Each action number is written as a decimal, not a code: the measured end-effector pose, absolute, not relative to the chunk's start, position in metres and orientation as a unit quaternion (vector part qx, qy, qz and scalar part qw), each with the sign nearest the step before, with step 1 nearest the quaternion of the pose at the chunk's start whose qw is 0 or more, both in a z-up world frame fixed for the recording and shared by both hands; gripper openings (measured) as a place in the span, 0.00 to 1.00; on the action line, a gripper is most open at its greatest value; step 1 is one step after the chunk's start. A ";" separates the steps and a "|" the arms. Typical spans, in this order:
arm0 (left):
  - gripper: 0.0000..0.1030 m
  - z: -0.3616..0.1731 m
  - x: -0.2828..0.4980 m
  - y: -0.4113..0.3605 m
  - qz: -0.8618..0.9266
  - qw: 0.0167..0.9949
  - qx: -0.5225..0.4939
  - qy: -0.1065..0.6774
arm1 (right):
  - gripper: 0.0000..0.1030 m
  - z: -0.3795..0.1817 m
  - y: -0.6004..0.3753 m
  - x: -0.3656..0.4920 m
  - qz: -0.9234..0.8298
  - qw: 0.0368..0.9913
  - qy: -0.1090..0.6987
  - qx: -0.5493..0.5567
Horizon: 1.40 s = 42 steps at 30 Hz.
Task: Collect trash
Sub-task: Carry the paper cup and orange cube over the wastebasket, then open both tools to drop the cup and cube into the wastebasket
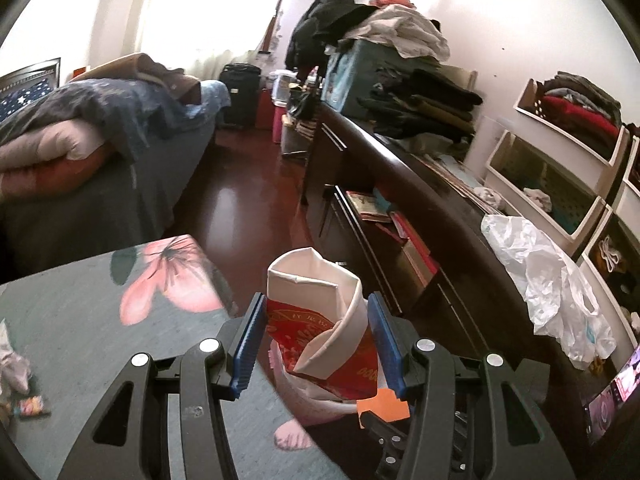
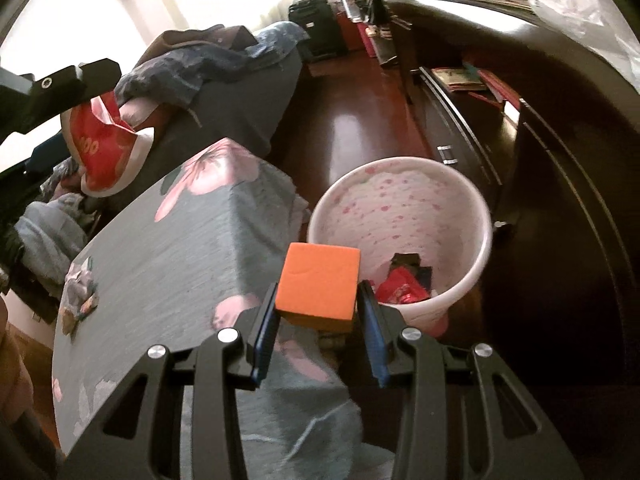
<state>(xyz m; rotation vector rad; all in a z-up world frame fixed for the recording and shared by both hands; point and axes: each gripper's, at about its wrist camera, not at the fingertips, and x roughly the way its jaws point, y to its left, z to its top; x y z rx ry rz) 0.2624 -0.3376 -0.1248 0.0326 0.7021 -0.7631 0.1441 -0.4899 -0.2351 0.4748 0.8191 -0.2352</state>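
My left gripper [image 1: 316,328] is shut on a crumpled red-and-white paper cup [image 1: 320,312], held above the edge of a floral grey table [image 1: 80,312]. The same cup [image 2: 104,144] shows at the upper left of the right wrist view, in the left gripper's black frame. My right gripper [image 2: 318,308] is shut on an orange box [image 2: 320,284]; that orange box [image 1: 384,404] peeks in below the cup in the left wrist view. A white bin with pink spots [image 2: 400,236] stands on the floor just beyond the orange box, holding red and dark wrappers [image 2: 404,284].
Small wrappers [image 2: 80,300] lie on the table's left part; these wrappers [image 1: 20,384] also show in the left wrist view. A dark wooden dresser [image 1: 420,208] with open drawers runs along the right, a white plastic bag [image 1: 552,280] on top. A bed [image 1: 100,152] stands at left across the red floor.
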 end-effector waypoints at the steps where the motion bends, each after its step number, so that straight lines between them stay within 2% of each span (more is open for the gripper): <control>1: 0.50 -0.125 0.264 -0.342 -0.366 0.867 0.018 0.336 | 0.38 -0.235 -0.496 0.143 -0.122 0.883 0.392 0.228; 16: 0.50 -0.163 0.299 -0.414 -0.397 0.838 0.057 0.369 | 0.38 -0.238 -0.572 0.164 -0.218 0.877 0.366 0.224; 29: 0.52 -0.196 0.326 -0.450 -0.389 0.827 0.064 0.401 | 0.40 -0.270 -0.587 0.194 -0.228 0.874 0.377 0.204; 30: 0.56 -0.197 0.327 -0.449 -0.388 0.828 0.065 0.400 | 0.41 -0.272 -0.587 0.195 -0.228 0.874 0.378 0.204; 33: 0.78 -0.194 0.330 -0.442 -0.382 0.836 0.053 0.391 | 0.48 -0.276 -0.586 0.197 -0.230 0.873 0.379 0.203; 42: 0.82 -0.168 0.321 -0.404 -0.369 0.857 0.032 0.358 | 0.56 -0.271 -0.570 0.189 -0.226 0.868 0.392 0.206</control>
